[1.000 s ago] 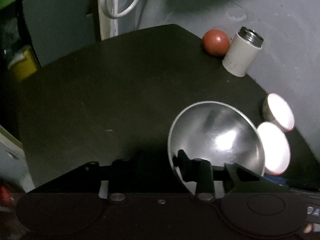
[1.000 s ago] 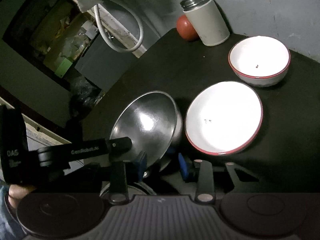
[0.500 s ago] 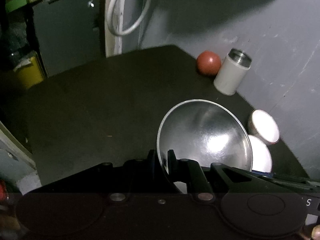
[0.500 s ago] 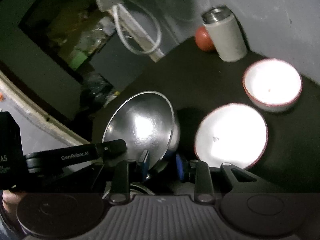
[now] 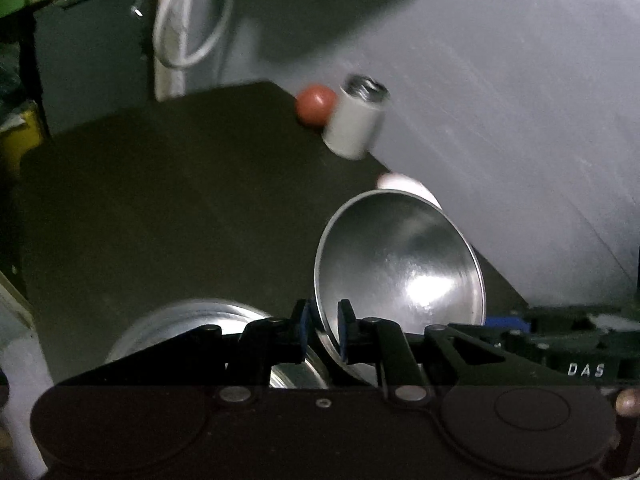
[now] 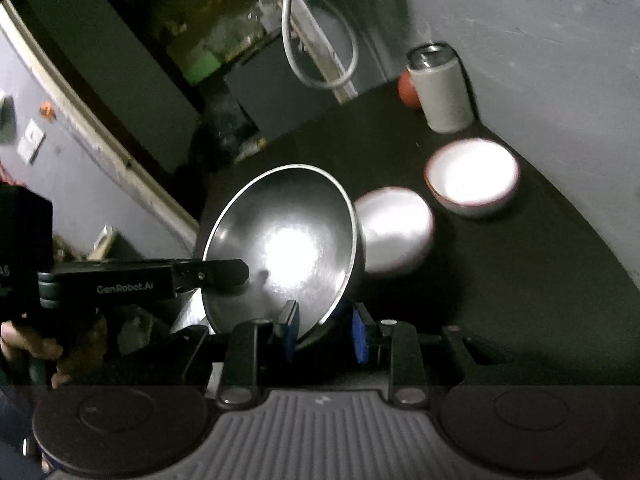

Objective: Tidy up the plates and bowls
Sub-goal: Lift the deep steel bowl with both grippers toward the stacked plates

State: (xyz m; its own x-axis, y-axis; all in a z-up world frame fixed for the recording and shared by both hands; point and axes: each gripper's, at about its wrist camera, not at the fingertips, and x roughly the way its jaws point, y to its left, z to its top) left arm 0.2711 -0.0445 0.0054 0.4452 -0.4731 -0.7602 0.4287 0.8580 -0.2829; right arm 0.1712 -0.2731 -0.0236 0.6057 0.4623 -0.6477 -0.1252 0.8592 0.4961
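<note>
behind steel bowl (image 6: 280, 248), plate (image 6: 394, 236) half-hidden.

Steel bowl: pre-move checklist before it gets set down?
1. Left gripper clamped on the steel bowl rim: ok.
2. Right gripper clear of the bowl: not ok, open jaws straddle its rim.
3. Bowl level: not ok, steeply tilted.
4. Second steel dish below, ready for stacking: cannot tell, blurred.
5. White bowls clear of the path: ok.
6. Canister and red ball out of the way: ok.

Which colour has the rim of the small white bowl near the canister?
The small white bowl has a dark red rim, seen best in the right wrist view.
</note>
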